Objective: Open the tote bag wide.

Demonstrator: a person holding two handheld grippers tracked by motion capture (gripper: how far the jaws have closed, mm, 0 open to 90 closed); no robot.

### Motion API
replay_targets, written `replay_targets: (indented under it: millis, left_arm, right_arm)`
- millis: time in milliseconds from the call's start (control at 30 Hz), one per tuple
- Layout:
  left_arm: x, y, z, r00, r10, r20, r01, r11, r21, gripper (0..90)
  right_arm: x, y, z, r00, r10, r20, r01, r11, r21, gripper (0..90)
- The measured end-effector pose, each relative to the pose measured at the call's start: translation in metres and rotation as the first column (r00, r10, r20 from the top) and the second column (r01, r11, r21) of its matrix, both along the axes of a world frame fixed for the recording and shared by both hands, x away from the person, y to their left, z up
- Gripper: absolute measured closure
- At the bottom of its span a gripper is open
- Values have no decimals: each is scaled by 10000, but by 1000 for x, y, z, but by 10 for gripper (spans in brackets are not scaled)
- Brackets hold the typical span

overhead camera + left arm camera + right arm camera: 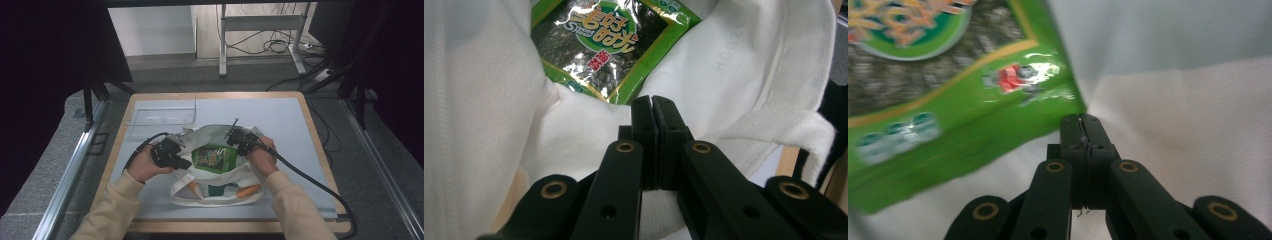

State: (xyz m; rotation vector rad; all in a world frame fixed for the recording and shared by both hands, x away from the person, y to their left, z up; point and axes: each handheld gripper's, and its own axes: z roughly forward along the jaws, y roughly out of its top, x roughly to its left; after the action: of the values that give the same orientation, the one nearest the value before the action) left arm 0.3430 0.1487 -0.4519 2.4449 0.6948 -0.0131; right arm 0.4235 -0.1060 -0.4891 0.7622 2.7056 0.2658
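A white cloth tote bag (215, 196) lies open near the table's front, with a green seaweed snack packet (212, 157) in its mouth. My left gripper (187, 164) sits at the bag's left rim. In the left gripper view its jaws (652, 102) are pressed together over white cloth (734, 65), just short of the packet (609, 45). My right gripper (234, 145) is at the bag's upper right rim. Its jaws (1081, 120) are shut too, close to the packet's corner (948, 140), against white cloth (1173, 125). I see nothing clearly pinched in either.
A clear plastic tray (162, 117) stands at the back left of the grey table mat (280, 115). Orange and dark green shapes (247, 191) show at the bag's front. Cables trail from both grippers. The wooden table edge (315, 130) is to the right.
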Motion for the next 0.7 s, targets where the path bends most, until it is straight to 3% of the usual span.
replay_targets:
  millis: [167,333,700]
  left_arm:
    - [-1,1,0,9998,-175,9,175,9997,192,891]
    - [-2,0,0,10000,-64,-12,64,10000,22,891]
    - [-2,0,0,9997,-241,-12,241,9995,182,890]
  right_arm:
    - [9,-4,0,9994,-313,172,314,9995,-67,892]
    - [16,-9,4,9978,-534,384,530,9985,108,893]
    - [15,-12,2,9979,-386,512,375,9990,233,893]
